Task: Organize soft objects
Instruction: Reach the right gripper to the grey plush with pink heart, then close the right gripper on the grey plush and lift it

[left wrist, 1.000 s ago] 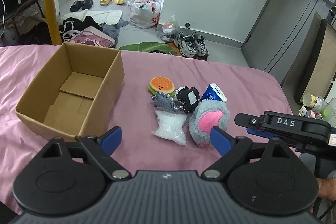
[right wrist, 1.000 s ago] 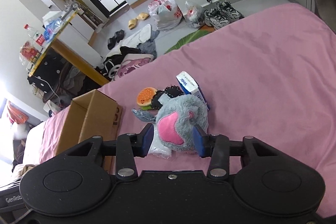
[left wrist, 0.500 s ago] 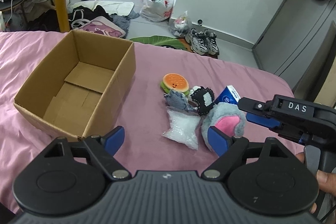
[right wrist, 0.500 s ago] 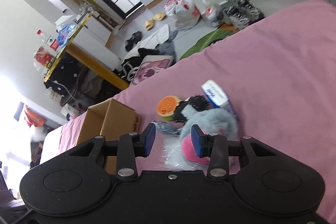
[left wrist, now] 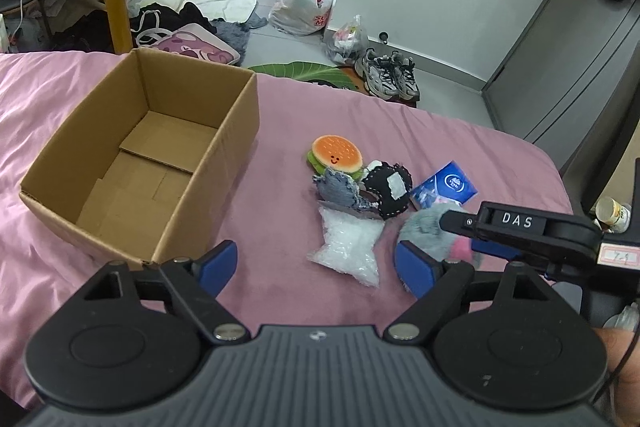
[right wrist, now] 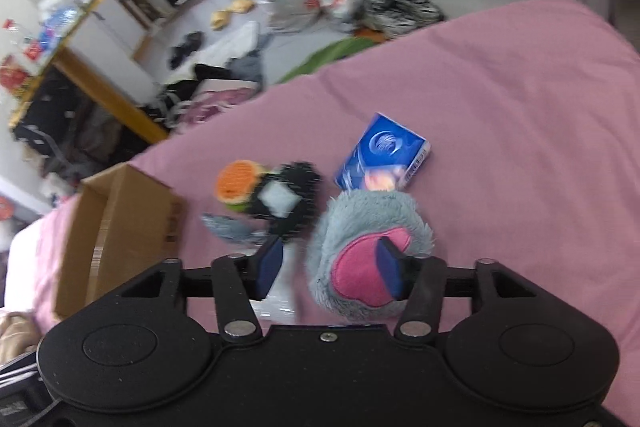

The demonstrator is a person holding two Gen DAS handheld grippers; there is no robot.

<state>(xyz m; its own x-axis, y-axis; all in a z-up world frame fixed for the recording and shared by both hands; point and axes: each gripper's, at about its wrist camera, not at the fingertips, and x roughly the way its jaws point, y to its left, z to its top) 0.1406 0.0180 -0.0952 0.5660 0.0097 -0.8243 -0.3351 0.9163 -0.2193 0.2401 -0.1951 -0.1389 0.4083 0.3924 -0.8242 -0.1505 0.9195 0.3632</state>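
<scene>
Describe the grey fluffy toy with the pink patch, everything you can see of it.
The fluffy toy is a rounded lump of shaggy blue-grey fur with a smooth pink patch on the side facing the right wrist camera. It lies on the pink bedsheet, at the near right end of the cluster. A blue packet sits just behind it and a clear plastic bag beside it. The right gripper is open around it, one finger against the pink patch.

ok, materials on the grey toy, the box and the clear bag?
Grey toy: plush, long fuzzy pile, smoother pink patch. Box: plain brown cardboard, matte, folded flaps. Clear bag: thin glossy plastic film by its crinkles; whitish filling, unclear what.
</scene>
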